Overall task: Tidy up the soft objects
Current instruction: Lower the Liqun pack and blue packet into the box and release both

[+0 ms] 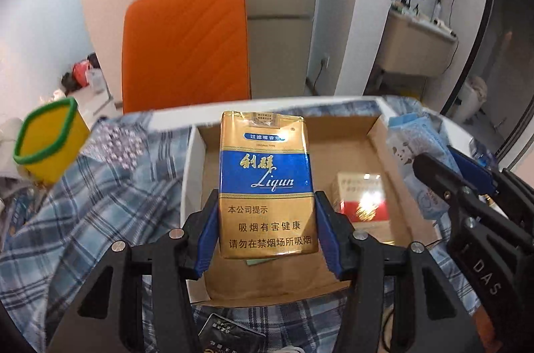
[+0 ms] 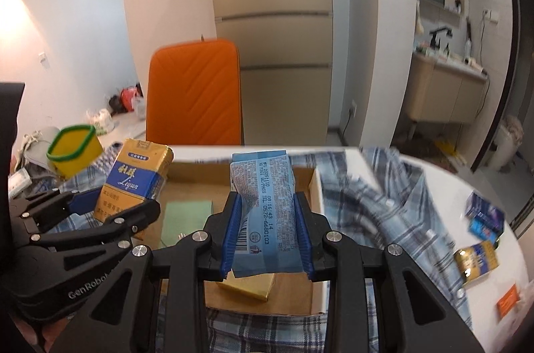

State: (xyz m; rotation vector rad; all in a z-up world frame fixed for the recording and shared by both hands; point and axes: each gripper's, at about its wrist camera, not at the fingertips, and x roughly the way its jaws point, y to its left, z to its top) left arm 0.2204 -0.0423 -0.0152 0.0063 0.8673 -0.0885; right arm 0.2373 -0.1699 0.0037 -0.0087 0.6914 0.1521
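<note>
My left gripper is clamped on the gold-and-blue cigarette pack, held above the cardboard tray | my right gripper squeezes the blue tissue packet over the same tray | plaid shirt lies beneath | orange chair behind

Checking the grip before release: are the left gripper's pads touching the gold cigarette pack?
Touching. Left wrist view: both blue pads press the gold cigarette pack's sides.

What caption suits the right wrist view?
Right hand-held gripper holds a blue tissue pack above the cardboard box.
</note>
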